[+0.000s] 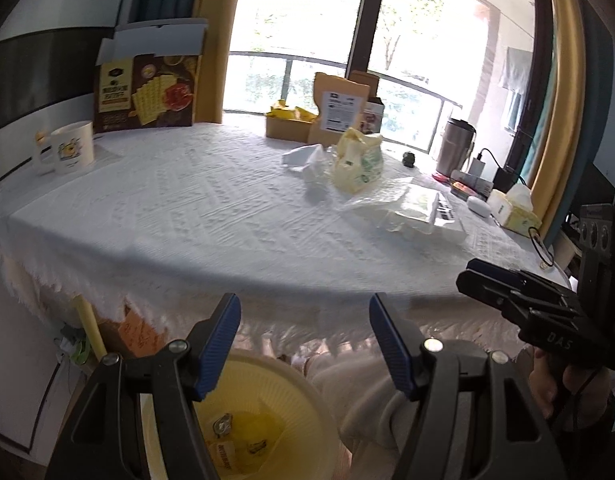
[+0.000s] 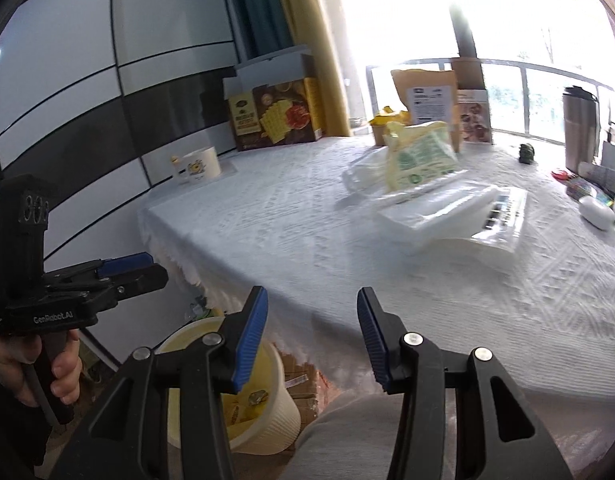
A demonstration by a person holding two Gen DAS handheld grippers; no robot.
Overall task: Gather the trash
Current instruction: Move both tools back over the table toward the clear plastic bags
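Both our grippers hang off the table's near edge, left gripper (image 1: 305,340) and right gripper (image 2: 312,336) with fingers spread, holding nothing. The trash sits mid-table: yellow bag (image 2: 421,156), clear wrapper (image 2: 451,208), crumpled tissue (image 1: 307,160). All likely light, soft, slippery; we'd pinch a raised fold. Bin (image 1: 267,392) stands below.

Daylight floods through a large balcony window (image 1: 307,32) framed by yellow curtains (image 2: 307,40), washing over a table draped in white lace cloth (image 1: 211,216) beside a grey-and-white panelled wall (image 2: 87,92)
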